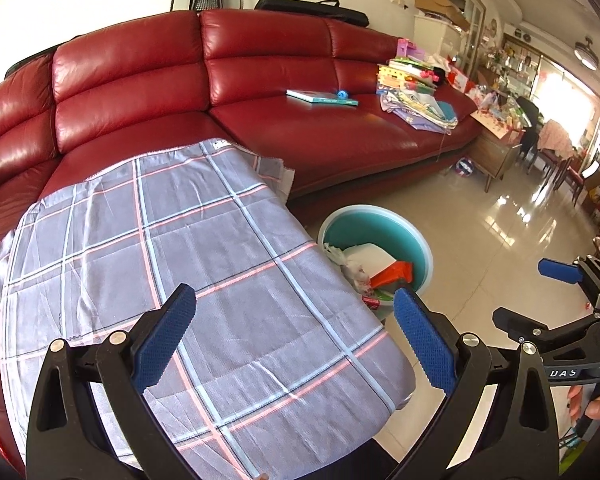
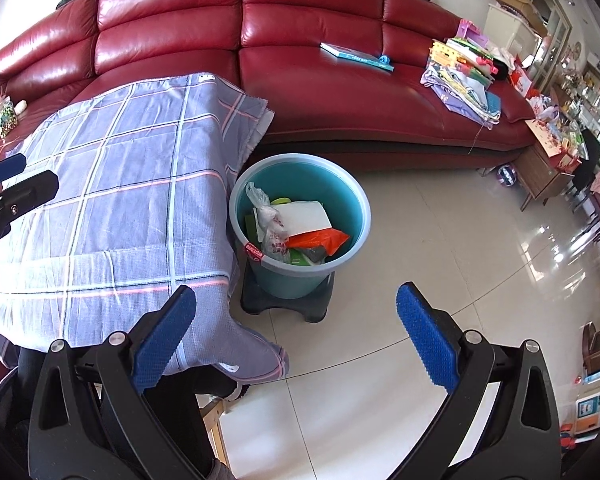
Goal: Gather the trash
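Observation:
A teal bucket (image 2: 356,200) stands on a small dark stool (image 2: 288,308) beside the table. It holds trash: a clear plastic bag (image 2: 270,224), a white sheet (image 2: 306,216) and an orange wrapper (image 2: 320,240). The bucket also shows in the left wrist view (image 1: 412,236). My left gripper (image 1: 294,336) is open and empty above the checked grey tablecloth (image 1: 140,240). My right gripper (image 2: 296,332) is open and empty, over the floor in front of the bucket. The right gripper also shows at the right of the left wrist view (image 1: 536,292).
A red leather sofa (image 2: 340,92) runs behind the table, with a book (image 2: 356,56) and a pile of papers and toys (image 2: 468,76) on it. A wooden side table (image 2: 548,168) stands at the right. A ball (image 2: 507,176) lies on the glossy tiled floor (image 2: 440,260).

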Motion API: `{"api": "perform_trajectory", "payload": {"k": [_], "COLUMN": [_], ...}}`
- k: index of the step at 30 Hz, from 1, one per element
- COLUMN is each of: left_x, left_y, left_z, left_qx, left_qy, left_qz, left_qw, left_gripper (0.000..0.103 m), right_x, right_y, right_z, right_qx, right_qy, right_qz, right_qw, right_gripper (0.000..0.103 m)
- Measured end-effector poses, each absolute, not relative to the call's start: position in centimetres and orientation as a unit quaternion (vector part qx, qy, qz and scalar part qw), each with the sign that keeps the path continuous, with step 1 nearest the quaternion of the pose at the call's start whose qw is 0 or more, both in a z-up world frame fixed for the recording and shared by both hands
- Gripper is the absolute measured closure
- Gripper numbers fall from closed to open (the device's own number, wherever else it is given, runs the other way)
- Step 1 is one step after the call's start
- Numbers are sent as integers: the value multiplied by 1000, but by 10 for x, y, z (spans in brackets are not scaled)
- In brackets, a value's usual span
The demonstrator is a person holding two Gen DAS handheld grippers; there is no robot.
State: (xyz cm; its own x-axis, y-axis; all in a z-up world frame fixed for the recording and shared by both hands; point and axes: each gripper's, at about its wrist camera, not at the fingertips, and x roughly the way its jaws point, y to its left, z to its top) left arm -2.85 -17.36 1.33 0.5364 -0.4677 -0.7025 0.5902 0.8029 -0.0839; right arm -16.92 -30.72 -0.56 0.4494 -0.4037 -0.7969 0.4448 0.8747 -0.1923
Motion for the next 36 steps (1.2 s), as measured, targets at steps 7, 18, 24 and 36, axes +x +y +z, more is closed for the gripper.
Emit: {"api": "perform_trajectory", "payload": {"k": [7,18,24,36], "left_x": [-35,-30,-25,-27], "left_y": [-178,-184,-187,-191], "left_z": [5,-17,-27,-33], "left_qx": [95,108,111,121], "left_qy": [377,393,404,396], "left_qz": [-302,-292,-290,-297], "left_qw": [870,865,860,860], "left_gripper": [4,4,4,4], "right_x": [-174,-165,-159,-155], "right_y": [-311,-321,-323,-329], "right_z": [-13,-39,-48,-53], "right_qx": [32,54,59,67], "right_qy": [466,483,490,491], "right_qz": [-252,-244,-239,-241], "right_qw": [848,839,836,835], "right_gripper": [7,7,7,7]}}
